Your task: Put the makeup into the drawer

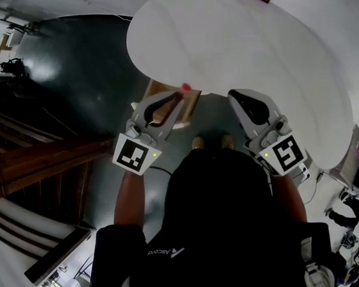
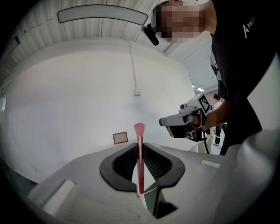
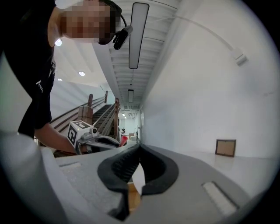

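Note:
My left gripper (image 1: 179, 96) is shut on a pink makeup brush (image 2: 139, 153). The brush stands up between the jaws, its flat pink head (image 1: 185, 87) poking out past the tips toward the white round table (image 1: 252, 43). Just under the tips, a light wooden box-like piece (image 1: 160, 106) sits at the table's near edge; whether it is the drawer I cannot tell. My right gripper (image 1: 232, 94) is level beside the left, jaws closed tip to tip with nothing in them (image 3: 139, 148). In each gripper view the other gripper shows: the right one (image 2: 183, 122), and the left (image 3: 94, 139).
A small brown picture frame (image 3: 225, 148) stands on the white table against a white wall. A wooden staircase and rail (image 1: 45, 162) run along the left over dark glossy floor (image 1: 89, 72). My shoes (image 1: 212, 142) are below the table edge.

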